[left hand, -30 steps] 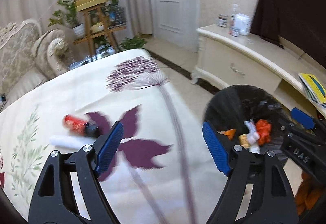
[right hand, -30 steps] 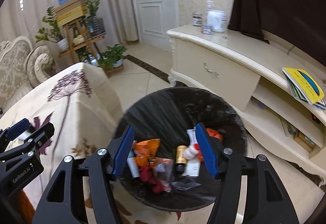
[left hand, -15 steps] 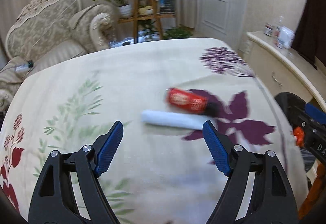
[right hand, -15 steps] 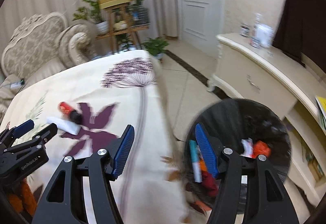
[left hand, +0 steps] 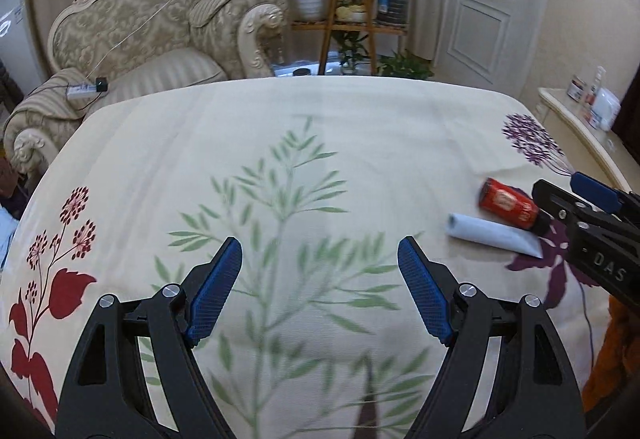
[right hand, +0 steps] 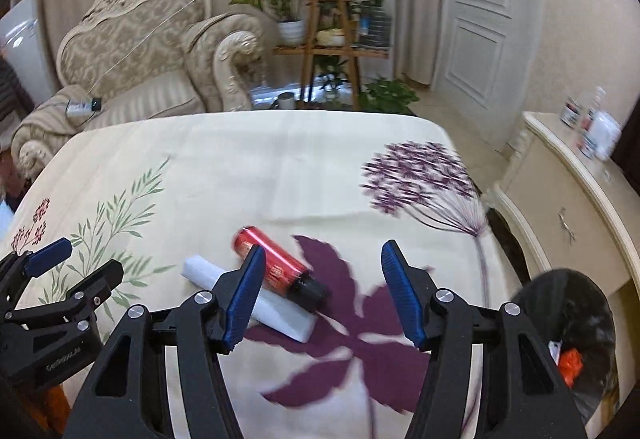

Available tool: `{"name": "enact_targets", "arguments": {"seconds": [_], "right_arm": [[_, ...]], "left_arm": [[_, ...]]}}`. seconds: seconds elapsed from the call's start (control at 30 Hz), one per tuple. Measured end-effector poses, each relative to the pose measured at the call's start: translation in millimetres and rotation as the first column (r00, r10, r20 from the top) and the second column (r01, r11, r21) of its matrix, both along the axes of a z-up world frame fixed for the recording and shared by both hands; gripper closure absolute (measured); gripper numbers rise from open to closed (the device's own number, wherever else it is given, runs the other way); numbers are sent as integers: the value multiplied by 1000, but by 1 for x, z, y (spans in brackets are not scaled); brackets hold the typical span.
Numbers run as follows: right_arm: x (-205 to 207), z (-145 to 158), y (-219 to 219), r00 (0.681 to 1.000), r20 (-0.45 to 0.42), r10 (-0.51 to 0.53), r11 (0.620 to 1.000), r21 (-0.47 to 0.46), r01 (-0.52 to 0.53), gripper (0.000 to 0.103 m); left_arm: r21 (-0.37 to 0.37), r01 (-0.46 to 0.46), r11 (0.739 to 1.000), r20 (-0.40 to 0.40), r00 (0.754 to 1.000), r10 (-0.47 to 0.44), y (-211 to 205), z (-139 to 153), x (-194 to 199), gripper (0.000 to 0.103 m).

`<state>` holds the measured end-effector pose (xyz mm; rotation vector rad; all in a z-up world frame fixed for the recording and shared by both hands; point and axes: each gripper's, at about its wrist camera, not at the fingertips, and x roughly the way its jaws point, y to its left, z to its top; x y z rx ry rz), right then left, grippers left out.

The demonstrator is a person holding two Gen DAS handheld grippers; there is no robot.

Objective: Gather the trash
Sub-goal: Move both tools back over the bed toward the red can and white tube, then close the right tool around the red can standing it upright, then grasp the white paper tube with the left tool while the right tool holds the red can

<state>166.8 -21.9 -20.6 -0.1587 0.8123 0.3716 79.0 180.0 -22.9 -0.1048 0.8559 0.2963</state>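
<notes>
Both grippers are now swung away from the black trash bin point(right hand: 568, 323) and are facing the cloth-covered bench point(left hand: 280, 119), where a second ago the bin filled the right wrist view. The left gripper point(left hand: 320, 291) is hovering over the green leaf print near the bench's near edge, its blue fingers point(left hand: 216, 291) spread wide with only cloth between them. The right gripper point(right hand: 322, 293) is hanging over the purple flower print toward the bench's right side; its fingers point(right hand: 400, 295) are standing apart, having just been closing a little, and nothing is pinched between them.

Two pieces of trash are lying on the bench, touching each other: a red bottle point(right hand: 272, 263) with a dark cap, on its side, and a white tube point(right hand: 280, 313) stretched along just beside it on the near side. In the right wrist view the gripper's left-hand finger is overlapping both, and the bottle's cap end is showing in the gap between the fingers. In the left wrist view the pair is sitting well off to the right, close to the other gripper.

The bin is standing on the floor past the bench's right edge, with orange and white scraps inside.
</notes>
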Motion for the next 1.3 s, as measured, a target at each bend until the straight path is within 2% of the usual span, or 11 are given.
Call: {"name": "enact_targets", "arguments": {"seconds": [0.27, 0.73, 1.07, 1.3], "right_arm": [[7, -17, 19, 998, -48, 36, 998, -42, -38, 54], [5, -23, 14, 998, -65, 24, 999, -35, -27, 76], [-7, -12, -32, 997, -54, -59, 998, 16, 60, 77], [-17, -4, -64, 993, -41, -108, 993, 41, 110, 77]], "left_arm": [[-29, -29, 999, -21, 999, 28, 19, -10, 0, 25], [-47, -1, 999, -24, 1000, 0, 4, -13, 10, 25], [-72, 72, 995, -11, 997, -73, -36, -6, 20, 25], [-81, 97, 992, -17, 995, -99, -69, -4, 45, 24]]}}
